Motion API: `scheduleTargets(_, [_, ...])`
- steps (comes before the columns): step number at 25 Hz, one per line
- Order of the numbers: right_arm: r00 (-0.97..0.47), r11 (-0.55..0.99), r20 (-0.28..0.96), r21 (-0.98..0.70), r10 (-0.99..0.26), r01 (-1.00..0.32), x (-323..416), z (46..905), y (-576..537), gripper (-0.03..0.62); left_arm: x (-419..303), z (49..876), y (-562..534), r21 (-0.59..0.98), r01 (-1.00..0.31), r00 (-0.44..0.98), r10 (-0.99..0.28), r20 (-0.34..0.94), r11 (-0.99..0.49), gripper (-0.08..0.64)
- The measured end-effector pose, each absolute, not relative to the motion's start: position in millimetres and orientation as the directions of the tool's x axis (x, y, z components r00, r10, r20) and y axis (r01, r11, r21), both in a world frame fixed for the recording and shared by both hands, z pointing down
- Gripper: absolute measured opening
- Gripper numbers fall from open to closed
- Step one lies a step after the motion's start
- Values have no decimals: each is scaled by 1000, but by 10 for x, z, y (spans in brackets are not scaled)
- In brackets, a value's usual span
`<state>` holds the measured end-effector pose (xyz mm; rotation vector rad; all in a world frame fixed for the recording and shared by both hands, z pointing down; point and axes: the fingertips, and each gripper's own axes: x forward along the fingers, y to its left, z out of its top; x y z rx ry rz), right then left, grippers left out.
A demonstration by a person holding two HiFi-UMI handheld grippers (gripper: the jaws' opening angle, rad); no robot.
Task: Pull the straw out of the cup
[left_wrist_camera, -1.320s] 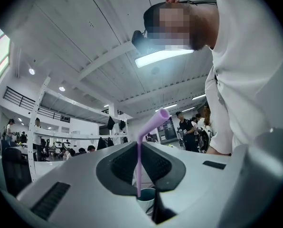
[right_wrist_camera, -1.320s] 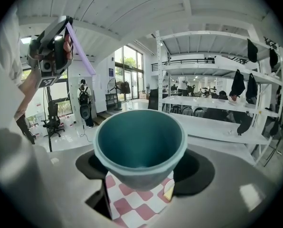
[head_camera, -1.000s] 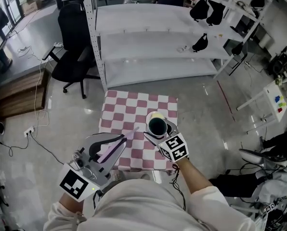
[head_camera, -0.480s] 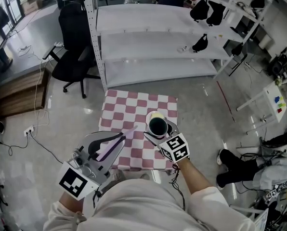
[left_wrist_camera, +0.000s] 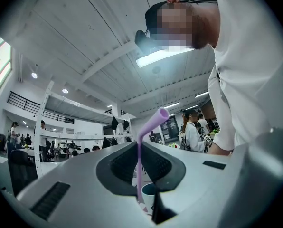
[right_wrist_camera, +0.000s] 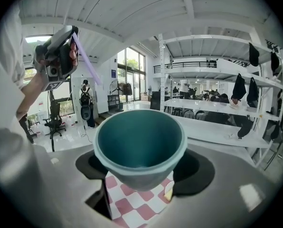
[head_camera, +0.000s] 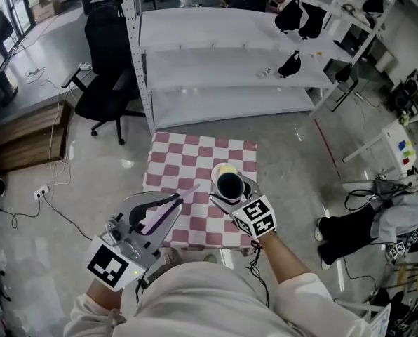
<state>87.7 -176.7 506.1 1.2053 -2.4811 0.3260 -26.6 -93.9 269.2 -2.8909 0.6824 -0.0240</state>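
While left gripper (left_wrist_camera: 137, 148) pinches straw (left_wrist_camera: 151, 122), right gripper (right_wrist_camera: 140, 167) clasps cup (right_wrist_camera: 139, 137), teal in its view.

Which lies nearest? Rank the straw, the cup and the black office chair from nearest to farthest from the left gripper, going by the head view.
1. straw: clamped between the jaws of the left gripper itself.
2. cup: just to its right, over the checked table.
3. black office chair: far off, up and to the left, on the floor.
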Motion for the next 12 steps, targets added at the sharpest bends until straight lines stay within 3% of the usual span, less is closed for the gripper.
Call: scheduleTargets(12, [-575,618,407,-31,-710,-786,866,5043,-1733,380,-253,2726,-903,-177,-440,896,-444,-16,-880,26])
